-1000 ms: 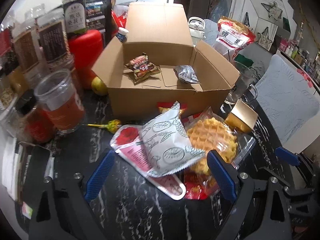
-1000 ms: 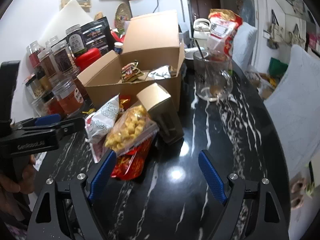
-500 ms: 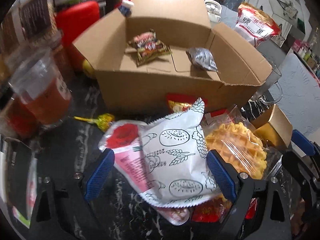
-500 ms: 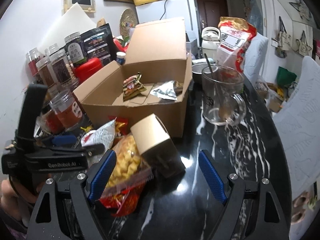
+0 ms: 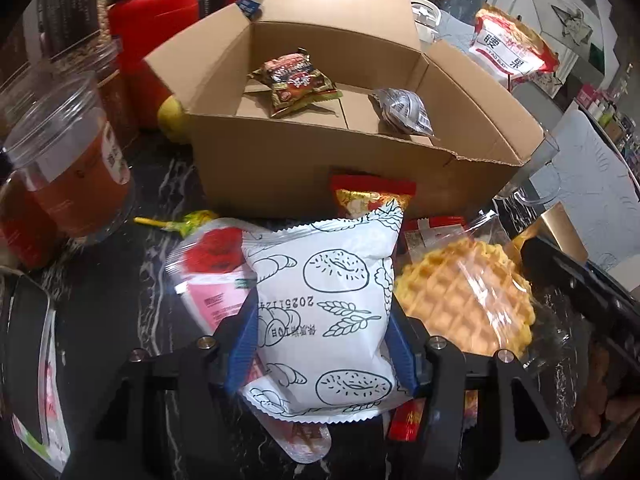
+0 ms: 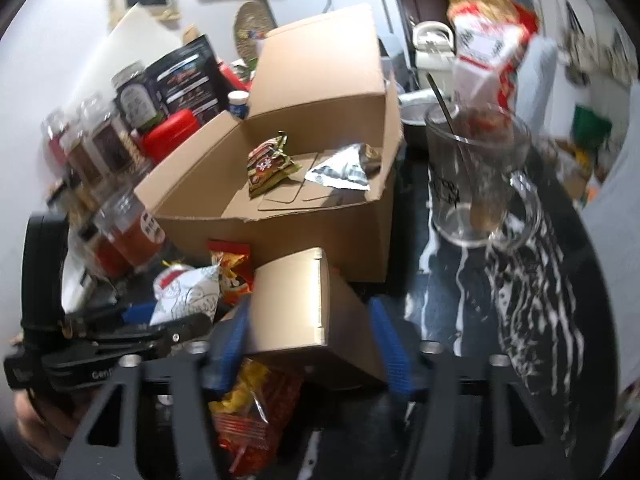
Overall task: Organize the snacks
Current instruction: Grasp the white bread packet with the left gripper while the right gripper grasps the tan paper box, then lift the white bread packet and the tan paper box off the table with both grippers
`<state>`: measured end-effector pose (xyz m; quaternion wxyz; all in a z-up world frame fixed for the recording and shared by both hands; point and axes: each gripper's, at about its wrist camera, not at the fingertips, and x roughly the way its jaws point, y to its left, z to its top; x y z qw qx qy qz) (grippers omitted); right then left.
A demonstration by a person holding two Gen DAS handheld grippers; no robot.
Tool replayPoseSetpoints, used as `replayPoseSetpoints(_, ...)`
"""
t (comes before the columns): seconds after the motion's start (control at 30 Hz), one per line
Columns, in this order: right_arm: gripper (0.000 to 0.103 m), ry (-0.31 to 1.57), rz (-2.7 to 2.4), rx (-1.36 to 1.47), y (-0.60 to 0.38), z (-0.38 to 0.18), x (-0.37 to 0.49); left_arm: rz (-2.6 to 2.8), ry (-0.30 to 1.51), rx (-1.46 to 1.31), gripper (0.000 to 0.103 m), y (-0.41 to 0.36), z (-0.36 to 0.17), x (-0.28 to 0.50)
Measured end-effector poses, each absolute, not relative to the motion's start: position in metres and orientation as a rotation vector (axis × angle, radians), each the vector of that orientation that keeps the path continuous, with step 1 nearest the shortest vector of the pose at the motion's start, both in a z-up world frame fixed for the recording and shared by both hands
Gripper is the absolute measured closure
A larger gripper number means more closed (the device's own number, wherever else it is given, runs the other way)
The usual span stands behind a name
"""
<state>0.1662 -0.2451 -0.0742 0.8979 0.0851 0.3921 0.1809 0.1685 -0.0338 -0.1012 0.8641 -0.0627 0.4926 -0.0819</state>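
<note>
Your white packet [image 5: 332, 320] has black pastry drawings, box [image 5: 320, 176] plain brown, waffle [image 5: 464, 300] golden yellow, surface [image 5: 120, 280] black with white veins.

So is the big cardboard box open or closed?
Open. The cardboard box has its lid up, and two snack packets lie inside.

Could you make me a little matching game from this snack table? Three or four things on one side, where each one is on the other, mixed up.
Things:
1. white bread packet
2. gold box
3. silver packet
4. glass mug

Places:
A. inside the cardboard box
B. between the left tongs, which are closing
C. on the dark table, right of the cardboard box
D. between the right tongs, which are closing

Pairs: 1-B, 2-D, 3-A, 4-C
</note>
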Motion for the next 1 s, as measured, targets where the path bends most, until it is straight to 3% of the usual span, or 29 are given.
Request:
replayPoseSetpoints(0.17, 0.061, 0.793, 0.337, 0.162, -0.254, -0.066, 0.154, -0.171, 1.009, -0.132, 0.046, -0.026, -0.091, 0.150)
replayPoseSetpoints(0.57, 0.063, 0.788, 0.299, 0.177, -0.268, -0.065, 0.103, -0.193, 0.985, -0.082, 0.052, -0.032, -0.091, 0.119)
replayPoseSetpoints(0.6, 0.063, 0.786, 0.294, 0.177, -0.269, -0.065, 0.099, -0.179, 0.984, -0.077, 0.051, -0.033, -0.094, 0.120)
replayPoseSetpoints(0.7, 0.063, 0.783, 0.280, 0.177, -0.271, -0.065, 0.089, -0.156, 1.028, -0.065, 0.036, -0.037, -0.104, 0.127)
replayPoseSetpoints(0.8, 0.062, 0.778, 0.276, 0.173, -0.271, -0.066, 0.083, -0.118, 1.086, -0.054, 0.030, -0.040, -0.119, 0.133)
replayPoseSetpoints(1.0, 0.062, 0.757, 0.259, 0.134, -0.266, -0.068, 0.080, -0.108, 1.006, -0.039, 0.030, -0.041, -0.119, 0.127)
